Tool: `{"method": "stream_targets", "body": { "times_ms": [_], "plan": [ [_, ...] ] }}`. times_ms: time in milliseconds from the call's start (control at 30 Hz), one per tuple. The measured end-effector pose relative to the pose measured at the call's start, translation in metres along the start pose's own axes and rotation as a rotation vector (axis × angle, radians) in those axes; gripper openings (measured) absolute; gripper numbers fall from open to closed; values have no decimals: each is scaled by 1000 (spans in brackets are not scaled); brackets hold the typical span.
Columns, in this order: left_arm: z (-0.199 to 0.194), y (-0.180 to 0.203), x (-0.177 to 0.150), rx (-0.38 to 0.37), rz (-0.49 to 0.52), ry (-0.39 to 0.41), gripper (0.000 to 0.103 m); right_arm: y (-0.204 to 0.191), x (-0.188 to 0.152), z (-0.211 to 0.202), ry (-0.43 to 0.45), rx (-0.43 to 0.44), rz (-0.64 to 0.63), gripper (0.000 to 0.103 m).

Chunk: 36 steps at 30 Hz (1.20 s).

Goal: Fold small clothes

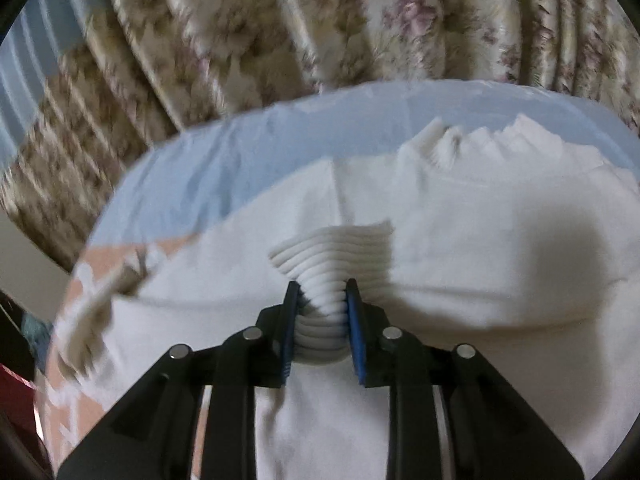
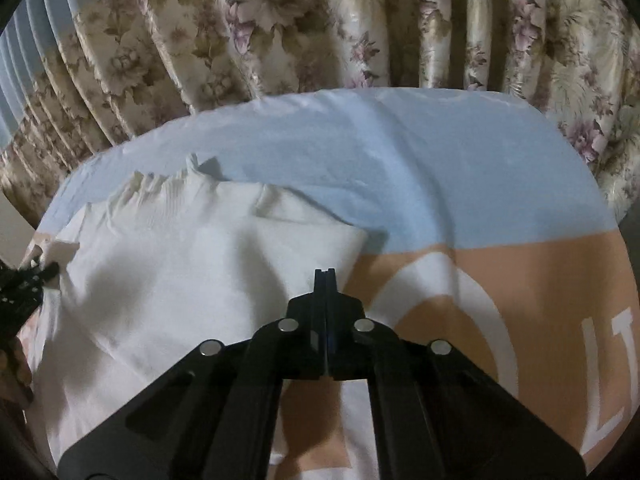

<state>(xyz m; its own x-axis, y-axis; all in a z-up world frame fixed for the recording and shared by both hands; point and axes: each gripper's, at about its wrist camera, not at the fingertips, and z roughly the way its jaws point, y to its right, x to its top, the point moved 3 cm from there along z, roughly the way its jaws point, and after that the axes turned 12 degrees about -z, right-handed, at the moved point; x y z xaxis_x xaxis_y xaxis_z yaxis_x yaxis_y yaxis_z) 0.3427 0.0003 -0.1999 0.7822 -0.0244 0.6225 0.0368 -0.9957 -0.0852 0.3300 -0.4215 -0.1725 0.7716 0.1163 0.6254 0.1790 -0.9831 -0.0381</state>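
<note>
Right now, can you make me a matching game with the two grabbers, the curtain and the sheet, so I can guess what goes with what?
Things:
1. left gripper
2. right gripper
3. curtain
4. bed sheet

Descriptions:
A. flowery, hanging at the back
B. shut tight, nothing between its pads
C. squeezing a ribbed cuff of the white sweater
D. pale blue and peach, under the sweater

Pairs: 1-C, 2-B, 3-A, 4-D
</note>
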Motion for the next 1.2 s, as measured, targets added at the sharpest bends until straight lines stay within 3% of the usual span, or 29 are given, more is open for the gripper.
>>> {"method": "stream_targets", "body": {
  "times_ms": [67, 133, 200, 300, 367, 567, 667, 800, 867, 967, 1067, 1133, 1200],
  "plan": [
    [-3, -11, -5, 23, -14, -3, 43, 1, -2, -13, 34, 9, 5, 6],
    [-10, -18, -6, 34, -20, 2, 55, -3, -2, -24, 57, 26, 5, 23],
    [-23, -24, -5, 23, -31, 16, 56, -17, 1, -33, 68, 48, -25, 30],
    [-36, -22, 0, 4, -40, 19, 71, -43, 3, -34, 55, 66, -99, 47],
    [-41, -11, 3, -12, -22, 21, 73, -63, 5, -28, 37, 55, -162, 53],
    [-38, 41, 9, -117, 37, -6, 78, -97, -4, -7, -27, -4, -275, 54],
    [-20, 61, 3, -126, 60, -61, 78, -97, -13, 2, -68, -15, -302, 53],
    [-10, 53, -9, -124, 44, -83, 81, -82, -21, 2, -76, -9, -283, 51],
    [-11, 43, -11, -136, 5, -88, 87, -78, -22, 0, -74, -5, -267, 51],
    [-17, 33, -13, -121, -17, -81, 87, -82, -20, -1, -63, -5, -266, 55],
    [-32, 17, -8, -83, -22, -21, 89, -90, -14, -13, -8, -7, -264, 78],
    [-41, 3, -3, -52, -21, 27, 92, -93, -9, -26, 68, -68, -269, 94],
    [-47, -14, 3, -18, -22, 61, 92, -95, -3, -33, 111, -117, -276, 98]
  ]
}}
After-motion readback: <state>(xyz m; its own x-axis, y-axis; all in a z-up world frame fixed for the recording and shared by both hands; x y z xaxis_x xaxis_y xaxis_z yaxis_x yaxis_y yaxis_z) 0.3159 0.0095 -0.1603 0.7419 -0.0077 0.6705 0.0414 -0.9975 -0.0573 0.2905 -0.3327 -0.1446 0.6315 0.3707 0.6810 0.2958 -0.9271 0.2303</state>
